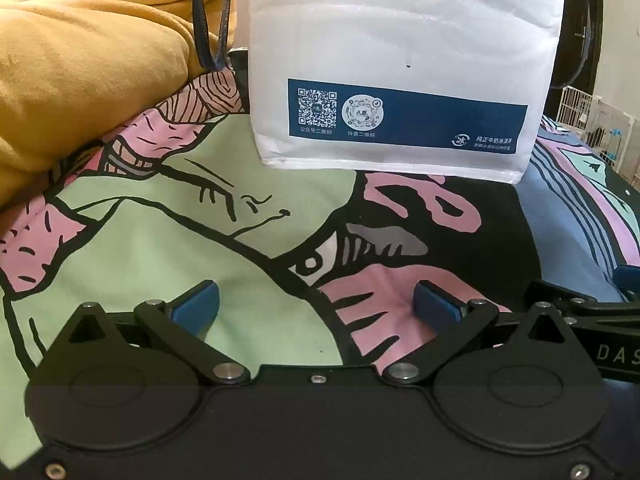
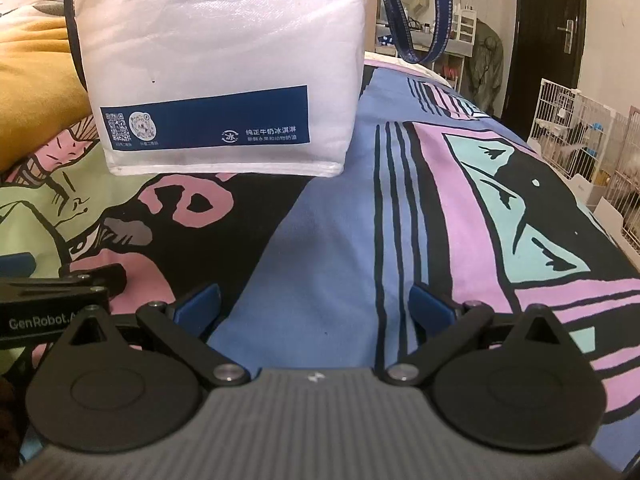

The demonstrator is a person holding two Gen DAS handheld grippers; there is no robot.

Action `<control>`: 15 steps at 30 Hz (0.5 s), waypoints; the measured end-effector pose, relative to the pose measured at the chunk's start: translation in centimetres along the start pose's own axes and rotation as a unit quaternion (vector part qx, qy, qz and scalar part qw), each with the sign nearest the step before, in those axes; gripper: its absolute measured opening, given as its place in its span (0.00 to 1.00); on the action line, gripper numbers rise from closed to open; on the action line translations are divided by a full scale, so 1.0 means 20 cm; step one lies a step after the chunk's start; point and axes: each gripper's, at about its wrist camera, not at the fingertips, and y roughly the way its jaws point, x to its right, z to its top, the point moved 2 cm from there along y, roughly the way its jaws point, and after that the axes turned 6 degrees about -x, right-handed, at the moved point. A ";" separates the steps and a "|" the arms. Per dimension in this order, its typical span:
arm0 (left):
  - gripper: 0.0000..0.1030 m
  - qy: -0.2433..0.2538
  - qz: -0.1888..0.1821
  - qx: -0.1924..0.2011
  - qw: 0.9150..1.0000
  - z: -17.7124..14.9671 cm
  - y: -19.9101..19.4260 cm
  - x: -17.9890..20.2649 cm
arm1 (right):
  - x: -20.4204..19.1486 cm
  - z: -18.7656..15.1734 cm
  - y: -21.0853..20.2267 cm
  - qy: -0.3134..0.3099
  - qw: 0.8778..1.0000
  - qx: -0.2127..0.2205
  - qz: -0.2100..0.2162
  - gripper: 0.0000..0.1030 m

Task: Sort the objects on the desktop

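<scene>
Two empty tools are gaping open: your left tool [image 1: 314, 300] is facing the white bag [image 1: 400, 64] standing dead ahead on the bed, while your right tool [image 2: 314, 300] is seeing it up-left.

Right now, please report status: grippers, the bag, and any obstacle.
Left gripper open, empty. Right gripper open, empty. White bag upright on the bedspread, ahead, untouched. Yellow blanket beside the bag; nothing between.

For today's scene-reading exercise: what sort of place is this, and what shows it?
Probably a bedroom at home: a printed bedspread with a mustard blanket bunched on it, a dark door, and white wire pet cages beside the bed.
</scene>
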 end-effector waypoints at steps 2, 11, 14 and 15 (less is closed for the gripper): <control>1.00 -0.001 -0.001 0.001 1.000 0.00 0.00 0.00 | 0.00 0.00 0.00 -0.001 1.000 0.000 -0.001 0.99; 1.00 -0.002 -0.003 0.002 1.000 0.00 0.00 0.00 | -0.01 0.00 0.00 -0.006 1.000 -0.001 -0.006 1.00; 1.00 -0.002 -0.001 0.005 1.000 0.00 0.00 0.00 | -0.01 0.00 0.00 -0.005 1.000 -0.001 -0.006 0.99; 1.00 -0.001 -0.001 0.005 1.000 0.00 0.00 0.00 | -0.01 0.00 0.00 -0.005 1.000 -0.001 -0.006 0.99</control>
